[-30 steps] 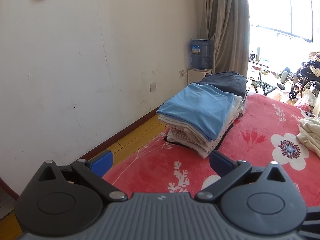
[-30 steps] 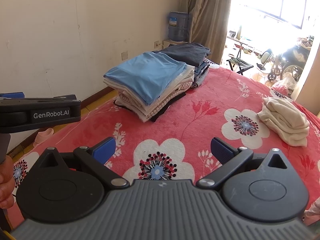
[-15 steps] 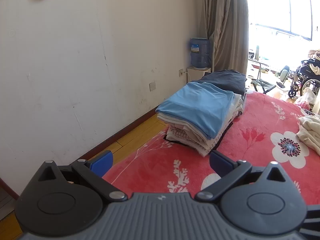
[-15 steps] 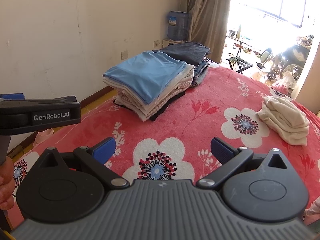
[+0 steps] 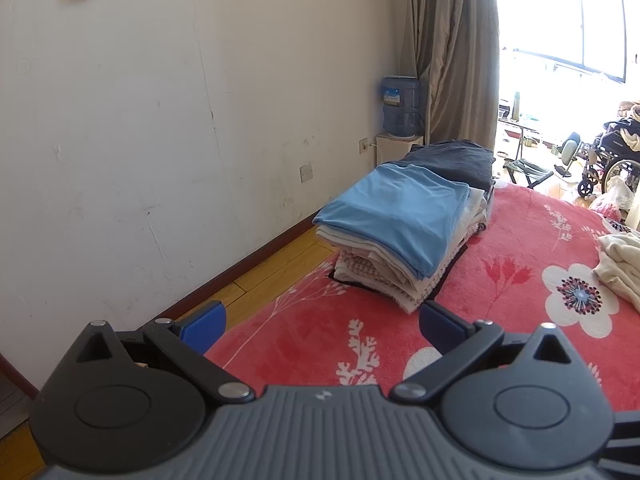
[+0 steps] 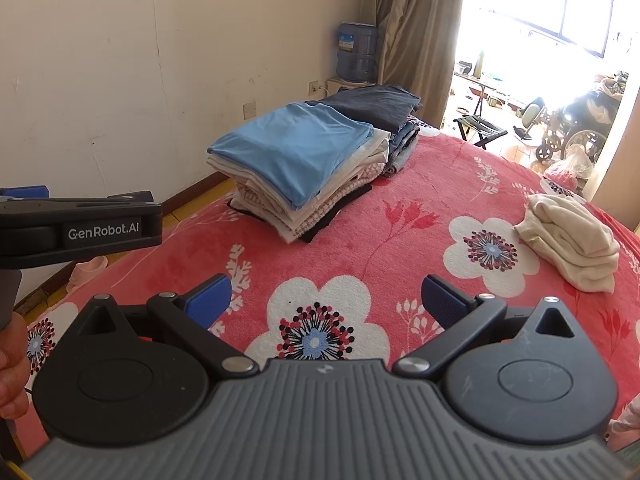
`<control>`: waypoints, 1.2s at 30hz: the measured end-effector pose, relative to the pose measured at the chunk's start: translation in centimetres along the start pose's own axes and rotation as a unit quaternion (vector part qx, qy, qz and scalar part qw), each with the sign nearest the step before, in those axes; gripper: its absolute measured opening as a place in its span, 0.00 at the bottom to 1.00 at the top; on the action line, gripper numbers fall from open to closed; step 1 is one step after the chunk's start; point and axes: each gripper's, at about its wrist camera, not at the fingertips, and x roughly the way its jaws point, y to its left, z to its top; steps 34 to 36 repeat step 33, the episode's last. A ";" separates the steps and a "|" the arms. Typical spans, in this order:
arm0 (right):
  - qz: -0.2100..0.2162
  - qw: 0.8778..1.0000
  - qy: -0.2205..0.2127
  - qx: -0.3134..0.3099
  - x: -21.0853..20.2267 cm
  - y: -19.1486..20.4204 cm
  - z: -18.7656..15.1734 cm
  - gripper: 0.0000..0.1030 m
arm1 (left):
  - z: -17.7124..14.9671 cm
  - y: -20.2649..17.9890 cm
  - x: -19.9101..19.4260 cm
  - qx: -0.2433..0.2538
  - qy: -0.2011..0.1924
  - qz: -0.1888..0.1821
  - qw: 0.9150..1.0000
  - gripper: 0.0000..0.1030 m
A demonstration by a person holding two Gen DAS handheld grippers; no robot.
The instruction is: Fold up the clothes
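**Both grippers idle over bed; almost no movement recorded**

Little has shifted over the last second: both cameras show nearly the same framing as before, with the folded stack sitting a touch lower in the left wrist view and otherwise unchanged.

Left gripper (image 5: 322, 322): jaws spread wide, blue pads well apart, nothing between them. It hangs above the left edge of the red floral blanket (image 5: 312, 344), partly over the wooden floor (image 5: 256, 280) beside the wall.

Right gripper (image 6: 326, 300): likewise released and empty, held above a white flower printed on the blanket. The left tool's body, marked GenRobot.AI, crosses the left side of this view, with a person's hand (image 6: 12, 364) at the frame edge below it.

Task items: a stack of folded clothes (image 6: 304, 168), topped by a light blue garment (image 6: 296, 144), rests on the far left part of the bed. A second pile topped by a dark grey garment (image 6: 372, 106) lies just behind it, touching. A crumpled cream garment (image 6: 568, 236) lies unfolded on the blanket to the right, well apart from the stacks and from both grippers.

Background: water bottle (image 6: 356, 52), curtain (image 6: 416, 32), wheelchair (image 6: 576, 128) by the bright window.
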 end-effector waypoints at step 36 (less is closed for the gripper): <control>-0.002 1.000 0.001 -0.005 0.1 0.8 0.1 0.99 | -0.1 0.7 0.5 -0.006 0.000 0.006 1.000 1.00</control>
